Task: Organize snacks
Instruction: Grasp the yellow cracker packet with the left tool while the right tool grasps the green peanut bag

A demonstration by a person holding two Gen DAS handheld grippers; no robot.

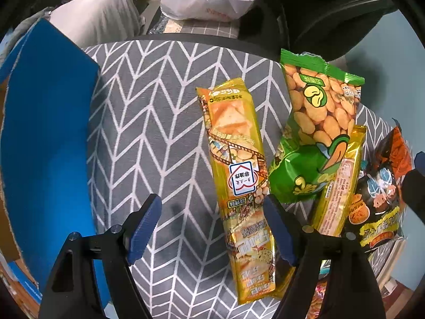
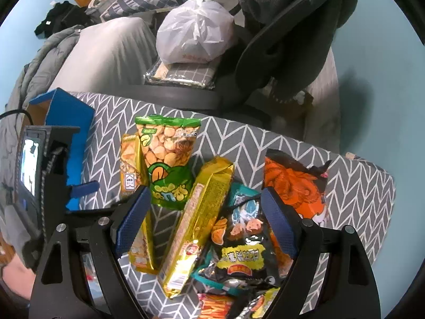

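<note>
Several snack packs lie on a grey chevron-patterned cloth (image 1: 148, 122). In the left wrist view a long yellow cracker pack (image 1: 239, 180) lies lengthwise, a green bean bag (image 1: 310, 133) beside it, then a second yellow pack (image 1: 340, 183) and a black-orange bag (image 1: 379, 194). My left gripper (image 1: 212, 220) is open and empty, its right finger just over the long yellow pack. In the right wrist view my right gripper (image 2: 204, 223) is open and empty above the second yellow pack (image 2: 202, 218) and the black-orange bag (image 2: 247, 242). The green bag (image 2: 167, 159) lies beyond.
A blue cardboard box (image 1: 45, 143) stands at the cloth's left edge; it also shows in the right wrist view (image 2: 71, 122). A white plastic bag (image 2: 194, 40) sits on a dark office chair (image 2: 279, 40) behind. An orange bag (image 2: 294, 183) lies right. The left gripper's body (image 2: 34, 175) shows at left.
</note>
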